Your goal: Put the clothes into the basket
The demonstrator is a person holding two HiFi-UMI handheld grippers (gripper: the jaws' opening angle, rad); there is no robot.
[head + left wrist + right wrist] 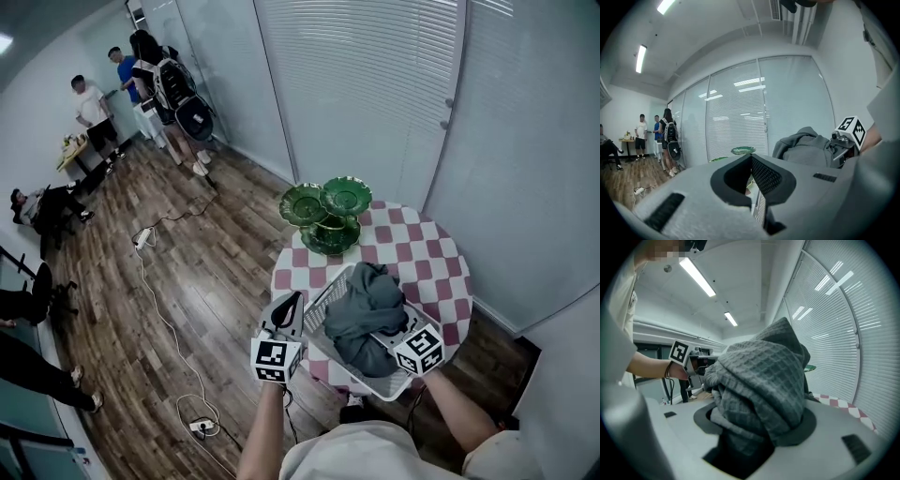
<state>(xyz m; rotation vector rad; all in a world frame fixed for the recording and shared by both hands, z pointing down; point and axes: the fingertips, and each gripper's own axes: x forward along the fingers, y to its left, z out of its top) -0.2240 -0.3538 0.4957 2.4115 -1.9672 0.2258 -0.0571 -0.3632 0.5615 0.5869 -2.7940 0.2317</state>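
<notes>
Standing far off to the basket's upper left in the head view, several people (141,80) are too small to make out in detail. At the basket's (322,302) left rim, the left gripper (294,306) pinches the white mesh wall (760,208) between its dark pads, with little of the wall visible beyond the jaws. The basket sits on the near edge of a checked table (427,258), with green plates (328,214) just beyond it. The grey cloth (367,305) fills the basket and hides its floor. At the basket's right side, the right gripper (392,334) is clamped on a thick fold of that cloth (764,380), its fingertips buried in the fabric.
</notes>
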